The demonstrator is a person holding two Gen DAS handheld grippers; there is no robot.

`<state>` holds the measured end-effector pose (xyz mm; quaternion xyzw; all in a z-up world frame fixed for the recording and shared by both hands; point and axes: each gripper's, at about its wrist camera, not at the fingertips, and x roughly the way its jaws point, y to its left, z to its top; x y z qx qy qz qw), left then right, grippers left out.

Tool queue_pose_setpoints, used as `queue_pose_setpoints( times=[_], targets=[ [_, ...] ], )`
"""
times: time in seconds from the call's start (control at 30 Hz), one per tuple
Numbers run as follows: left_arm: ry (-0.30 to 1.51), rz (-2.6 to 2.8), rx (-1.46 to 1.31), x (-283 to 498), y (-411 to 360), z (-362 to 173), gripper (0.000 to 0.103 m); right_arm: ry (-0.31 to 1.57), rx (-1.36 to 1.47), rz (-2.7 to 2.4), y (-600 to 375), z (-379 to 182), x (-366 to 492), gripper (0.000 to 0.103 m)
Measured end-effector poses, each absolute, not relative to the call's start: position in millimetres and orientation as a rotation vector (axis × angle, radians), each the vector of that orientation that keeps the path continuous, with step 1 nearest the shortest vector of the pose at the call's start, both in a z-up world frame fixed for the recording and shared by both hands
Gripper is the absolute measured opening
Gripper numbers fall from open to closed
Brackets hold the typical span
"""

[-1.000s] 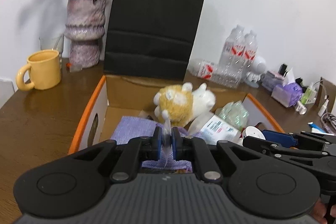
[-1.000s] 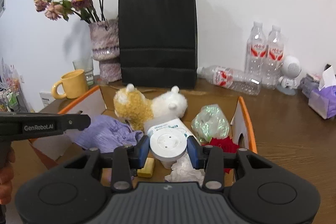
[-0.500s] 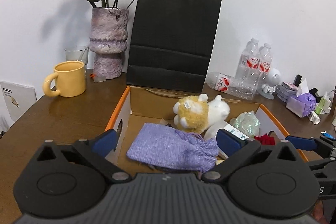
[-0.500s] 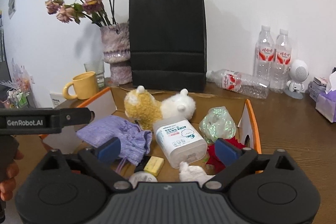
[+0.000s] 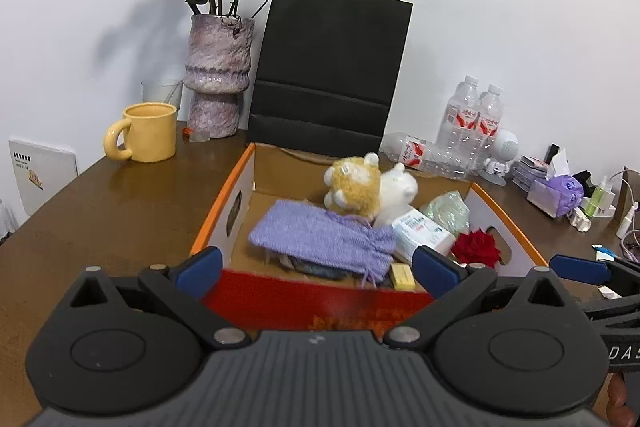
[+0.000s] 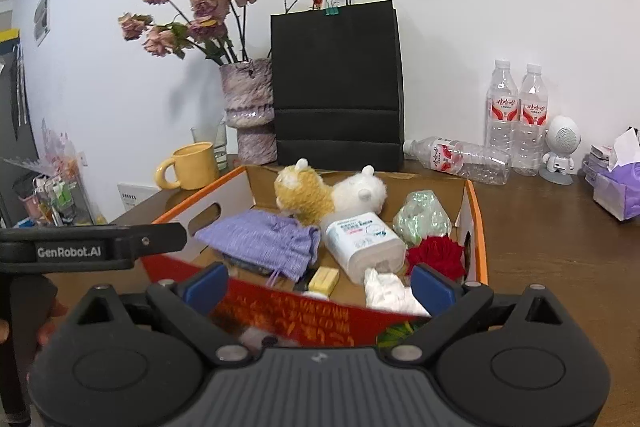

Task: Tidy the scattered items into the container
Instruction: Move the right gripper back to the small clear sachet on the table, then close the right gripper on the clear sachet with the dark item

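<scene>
The left gripper [image 5: 316, 269] stood with its jaws spread wide and nothing between them, low in the frame just short of the box's red near wall; they had just been opening, which fits a release of the purple knitted pouch [image 5: 320, 237] that lay flat in the box beyond them. The right gripper [image 6: 316, 285] was likewise wide apart and empty, its jaws also freshly opened, with the white wipes canister [image 6: 362, 241] lying on its side in the middle of the frame, apparently let drop there.

Both tools sat outside the cardboard box [image 5: 222, 205], probably drawn clear so nothing inside would snag. The box filled the centre of each view and held the plush toy [image 5: 368, 185] against its far wall, a green crinkled packet [image 6: 422, 217] and a red fabric flower [image 6: 436, 255] toward the right, a small yellow block [image 6: 324, 279] and a crumpled tissue [image 6: 386, 289] near the front.

Outward, at upper left, a yellow mug [image 5: 146, 133] and a vase [image 5: 218, 85] of dried roses stood on the table [image 5: 100, 211], a black paper bag [image 5: 330, 67] behind the box, water bottles [image 6: 516, 115] to the right. These looked like fixtures, so the tidying seemed nearly done.
</scene>
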<state>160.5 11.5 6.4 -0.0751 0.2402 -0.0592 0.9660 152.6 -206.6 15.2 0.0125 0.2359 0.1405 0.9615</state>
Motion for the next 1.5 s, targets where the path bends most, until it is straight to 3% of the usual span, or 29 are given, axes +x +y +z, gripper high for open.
queue_pose_setpoints(
  times=[0.07, 0.6, 0.97, 1.03, 1.13, 1.2, 1.3, 1.4, 1.5],
  targets=[
    [0.492, -0.123, -0.157, 153, 11, 5, 0.103, 0.477, 0.009, 0.274, -207, 15, 144, 0.102],
    [0.599, -0.176, -0.099, 124, -24, -22, 0.103, 0.575, 0.005, 0.126, -288, -25, 108, 0.100],
    [0.671, -0.188, -0.027, 158, -71, -46, 0.103, 0.640, -0.068, 0.190, -285, -37, 145, 0.073],
    [0.679, -0.180, -0.034, 166, -75, -50, 0.100, 0.661, -0.057, 0.183, -280, -38, 156, 0.073],
    [0.692, -0.156, -0.044, 174, -78, -53, 0.092, 0.681, -0.012, 0.158, -277, -41, 167, 0.073],
    [0.706, -0.143, -0.044, 178, -78, -56, 0.079, 0.699, 0.002, 0.157, -276, -45, 171, 0.071],
    [0.712, -0.127, -0.038, 182, -80, -60, 0.064, 0.728, -0.005, 0.165, -273, -53, 174, 0.058],
    [0.705, -0.127, -0.026, 181, -82, -60, 0.046, 0.714, -0.005, 0.168, -273, -53, 170, 0.035],
    [0.706, -0.130, -0.027, 180, -80, -59, 0.034, 0.709, 0.014, 0.183, -277, -52, 167, 0.030]
  ],
)
